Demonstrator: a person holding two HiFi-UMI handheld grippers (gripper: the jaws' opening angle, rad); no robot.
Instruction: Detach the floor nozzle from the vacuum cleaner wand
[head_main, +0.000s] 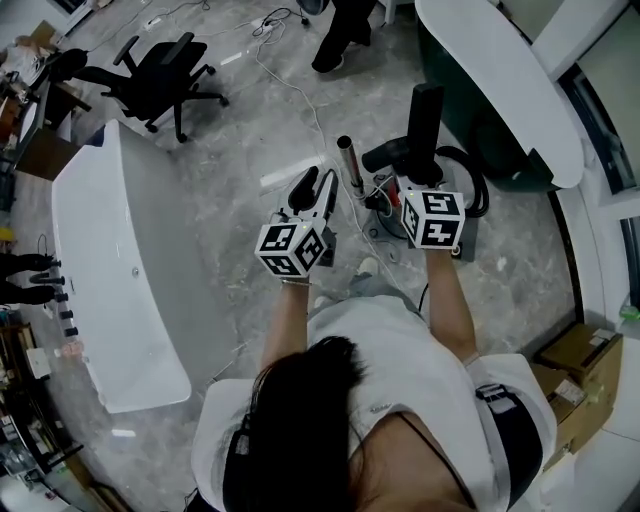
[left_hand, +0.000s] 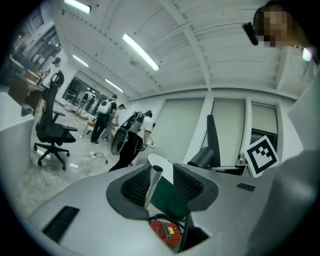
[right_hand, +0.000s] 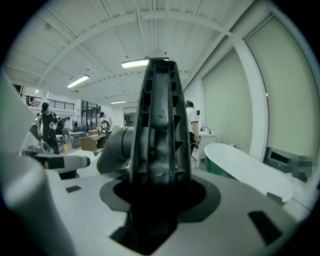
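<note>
The black floor nozzle (head_main: 425, 115) stands upright in my right gripper (head_main: 420, 178), apart from the wand. In the right gripper view its ribbed body (right_hand: 160, 125) fills the gap between the jaws, and its grey neck (right_hand: 116, 146) bends off to the left. The metal wand (head_main: 348, 160) rises from the red vacuum body (head_main: 384, 196) with its top end bare. My left gripper (head_main: 314, 190) is just left of it. In the left gripper view the wand (left_hand: 153, 184) shows between the jaws of my left gripper (left_hand: 162, 187), close to the left pad, with a gap to the right one.
A long white counter (head_main: 110, 270) lies at the left, and a green-sided white tub (head_main: 500, 80) at the upper right. A black office chair (head_main: 160, 80), floor cables (head_main: 285, 70) and a standing person (head_main: 345, 35) are farther off. Cardboard boxes (head_main: 580, 360) sit at the lower right.
</note>
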